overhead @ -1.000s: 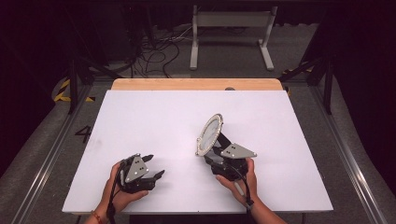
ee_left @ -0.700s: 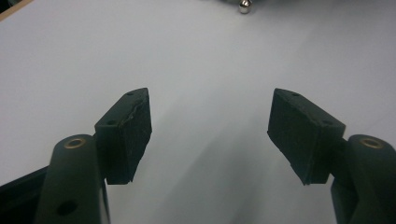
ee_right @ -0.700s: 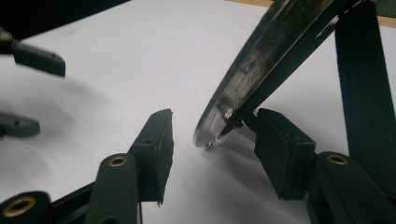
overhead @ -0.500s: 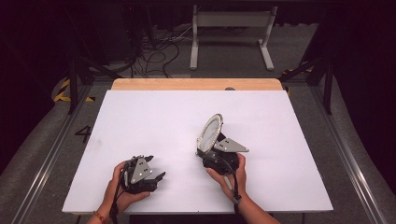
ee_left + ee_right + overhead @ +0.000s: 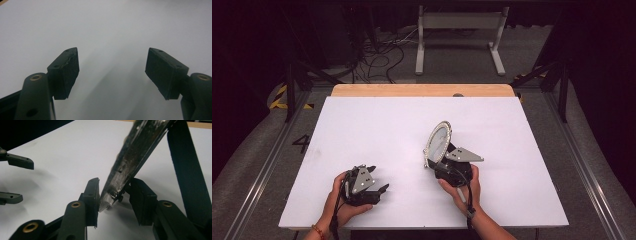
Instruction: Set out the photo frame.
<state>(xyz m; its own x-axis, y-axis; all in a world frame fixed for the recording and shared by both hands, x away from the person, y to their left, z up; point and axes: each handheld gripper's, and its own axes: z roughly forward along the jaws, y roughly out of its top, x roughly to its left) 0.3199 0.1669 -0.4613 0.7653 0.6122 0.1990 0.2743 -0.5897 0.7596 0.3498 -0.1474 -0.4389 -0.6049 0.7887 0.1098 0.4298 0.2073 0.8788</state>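
Spreading across most of the high view, the white rectangular desk (image 5: pixel 377 125) has a strip of pale wood along its far edge and dark floor with cables beyond it.

On the desk, right of centre and towards the near side, stands the oval mirror with a beaded silver frame (image 5: pixel 438 143). It is tilted, its glass facing left and slightly up. In the right gripper view its frame (image 5: pixel 136 152) shows edge-on as a dark, speckled bar that slants from the upper right down to a lower edge between the pads, and a black strut rises behind it at the right.

The right claw (image 5: pixel 443 161) sits at the foot of the mirror, held by the person's right hand (image 5: pixel 462 187), with the grey three-cornered plate on top. Its jaws have just been closing with the mirror's lower edge between them; the left pad touches the frame's tip and the right pad lies against its back, so the claw grips the mirror.

The left claw (image 5: pixel 378 181) rests low near the front left of the desk, in the person's left hand (image 5: pixel 339 200), well apart from the mirror. Its jaws have just been opening; in the left gripper view its claw (image 5: pixel 112 71) stands wide, with bare white desk between the pads.
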